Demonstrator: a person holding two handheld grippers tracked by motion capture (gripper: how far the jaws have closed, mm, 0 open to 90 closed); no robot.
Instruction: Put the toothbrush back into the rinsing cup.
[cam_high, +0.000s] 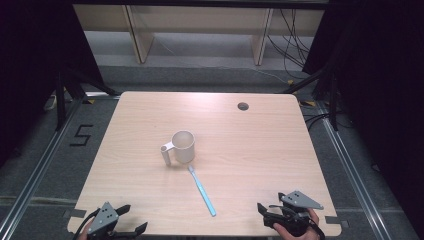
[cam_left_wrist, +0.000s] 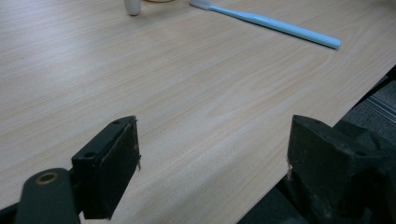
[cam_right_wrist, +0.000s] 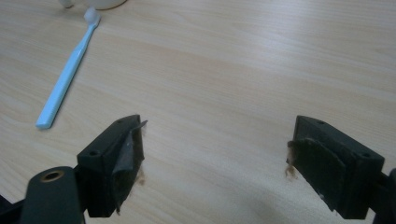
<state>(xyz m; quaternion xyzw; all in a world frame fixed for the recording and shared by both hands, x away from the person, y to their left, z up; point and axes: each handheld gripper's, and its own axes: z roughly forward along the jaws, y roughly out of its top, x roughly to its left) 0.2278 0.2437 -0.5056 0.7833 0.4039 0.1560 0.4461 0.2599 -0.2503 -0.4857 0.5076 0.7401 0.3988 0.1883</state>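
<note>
A cream mug (cam_high: 183, 146) stands upright near the middle of the table, its handle (cam_high: 166, 153) to the left. A light blue toothbrush (cam_high: 202, 191) lies flat just in front of it, bristle head toward the mug. The toothbrush (cam_left_wrist: 275, 24) also crosses the top of the left gripper view, and the toothbrush (cam_right_wrist: 68, 71) lies at upper left in the right gripper view. My left gripper (cam_high: 131, 220) rests at the table's front left corner, jaws wide apart and empty. My right gripper (cam_high: 271, 203) sits at the front right edge, open too, nothing between its jaws.
The wooden table (cam_high: 260, 150) has a round cable hole (cam_high: 243, 106) at its far right. Dark floor with rails surrounds it, and shelving legs with loose cables stand beyond the far edge.
</note>
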